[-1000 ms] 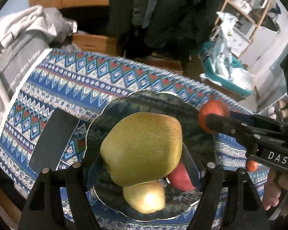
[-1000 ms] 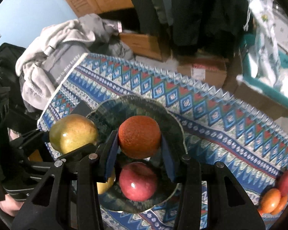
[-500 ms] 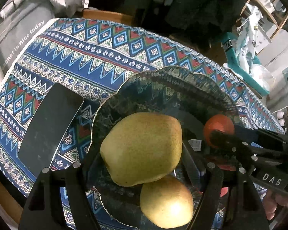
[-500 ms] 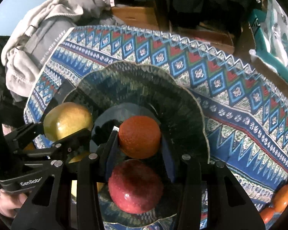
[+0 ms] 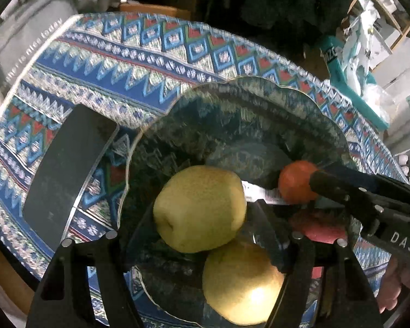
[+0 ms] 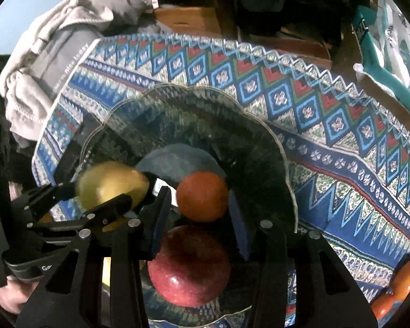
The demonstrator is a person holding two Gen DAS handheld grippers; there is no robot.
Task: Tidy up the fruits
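Left gripper (image 5: 202,213) has a yellow-green pear (image 5: 199,209) between its fingers, low over the middle of the glass plate (image 5: 259,104). Its jaws have just been closing a bit, pear between them. The right-hand pad looks to stand just off the fruit and the left-hand contact is hidden behind it, so I read it as loose rather than clamped, probably a set-down.

Right gripper (image 6: 202,199) pinches an orange (image 6: 202,196), pads pressed on both sides, also low over the plate's centre. The orange sits just past a red apple (image 6: 190,263) that lies at the plate's near edge.

A second pear (image 5: 242,283) lies on the plate at its near rim, touching the first pear.

Both grippers point steeply down, tips close together over the middle, likely so the fruit lands in the hollow and doesn't roll off.

Phone (image 5: 68,175) lies on the tablecloth (image 5: 150,54) beside the plate's left edge. More fruit (image 6: 404,278) waits at the cloth's near right corner, so the sorting looks unfinished.
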